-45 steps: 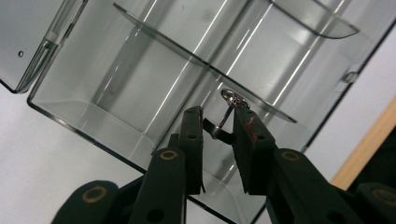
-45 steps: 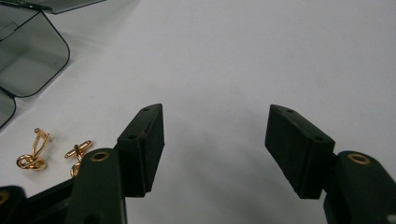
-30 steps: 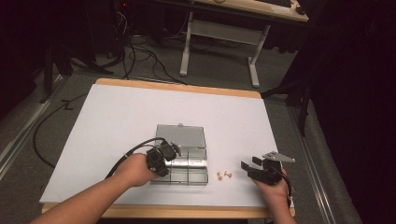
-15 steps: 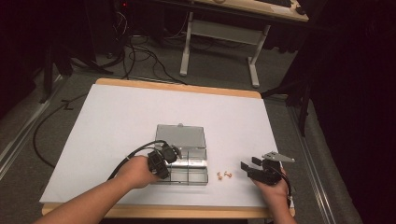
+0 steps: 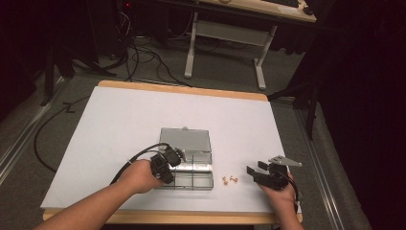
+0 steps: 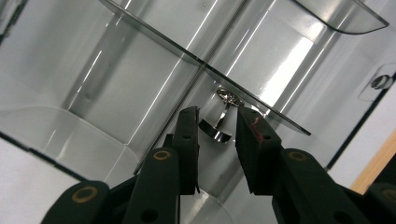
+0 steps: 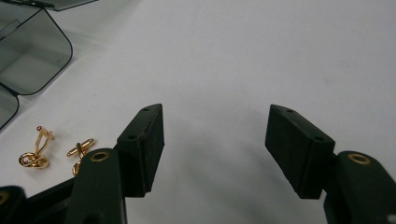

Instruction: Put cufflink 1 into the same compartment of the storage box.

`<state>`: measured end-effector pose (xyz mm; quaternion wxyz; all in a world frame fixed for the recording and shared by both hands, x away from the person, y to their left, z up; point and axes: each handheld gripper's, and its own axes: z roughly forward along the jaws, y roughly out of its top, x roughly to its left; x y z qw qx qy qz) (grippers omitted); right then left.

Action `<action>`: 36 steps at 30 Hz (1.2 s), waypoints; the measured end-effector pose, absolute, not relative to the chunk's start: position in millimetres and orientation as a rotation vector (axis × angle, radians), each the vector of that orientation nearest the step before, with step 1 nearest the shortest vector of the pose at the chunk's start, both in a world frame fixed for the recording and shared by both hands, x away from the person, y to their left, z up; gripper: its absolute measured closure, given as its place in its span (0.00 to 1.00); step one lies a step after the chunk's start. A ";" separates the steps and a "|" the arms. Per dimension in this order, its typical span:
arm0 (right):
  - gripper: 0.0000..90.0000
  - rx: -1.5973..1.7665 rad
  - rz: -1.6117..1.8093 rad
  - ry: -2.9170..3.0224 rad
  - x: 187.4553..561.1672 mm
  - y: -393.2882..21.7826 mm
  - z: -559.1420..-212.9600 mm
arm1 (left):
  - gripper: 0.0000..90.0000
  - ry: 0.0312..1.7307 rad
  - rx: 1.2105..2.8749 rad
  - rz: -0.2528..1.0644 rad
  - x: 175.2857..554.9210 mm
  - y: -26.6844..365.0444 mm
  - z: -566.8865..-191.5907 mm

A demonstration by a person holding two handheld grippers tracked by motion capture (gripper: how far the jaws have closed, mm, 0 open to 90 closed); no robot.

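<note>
A clear plastic compartment box (image 5: 186, 142) lies open on the white table, its lid flat behind it. My left gripper (image 5: 176, 156) reaches down into a front compartment. In the left gripper view a silver cufflink (image 6: 215, 131) rests on the compartment floor beside a divider (image 6: 140, 28), between the jaws of my left gripper (image 6: 217, 114). The jaws have just been opening, and a small gap shows on each side of the cufflink. Two gold cufflinks (image 5: 230, 179) lie on the table right of the box. My right gripper (image 5: 254, 169) rests just right of them, open and empty.
In the right gripper view the gold cufflinks (image 7: 35, 150) lie left of my right gripper (image 7: 215, 121), with the box's rounded corner (image 7: 32, 51) beyond them. The table's front wooden edge (image 5: 191, 216) is close behind both hands. White tabletop stretches out to the back and left.
</note>
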<state>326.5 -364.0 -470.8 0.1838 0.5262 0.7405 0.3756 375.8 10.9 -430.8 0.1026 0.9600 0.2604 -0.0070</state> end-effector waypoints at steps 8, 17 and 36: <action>0.42 1.478 1.058 2.091 326.7 -363.0 -470.7 | 0.77 0.783 2.793 -0.032 372.5 16.8 -416.7; 0.42 1.489 1.065 2.085 326.4 -362.2 -471.0 | 0.77 0.809 2.754 0.002 375.2 29.1 -394.7; 0.42 1.489 1.057 2.088 326.8 -362.1 -471.6 | 0.76 0.975 2.743 0.066 376.2 103.6 -402.7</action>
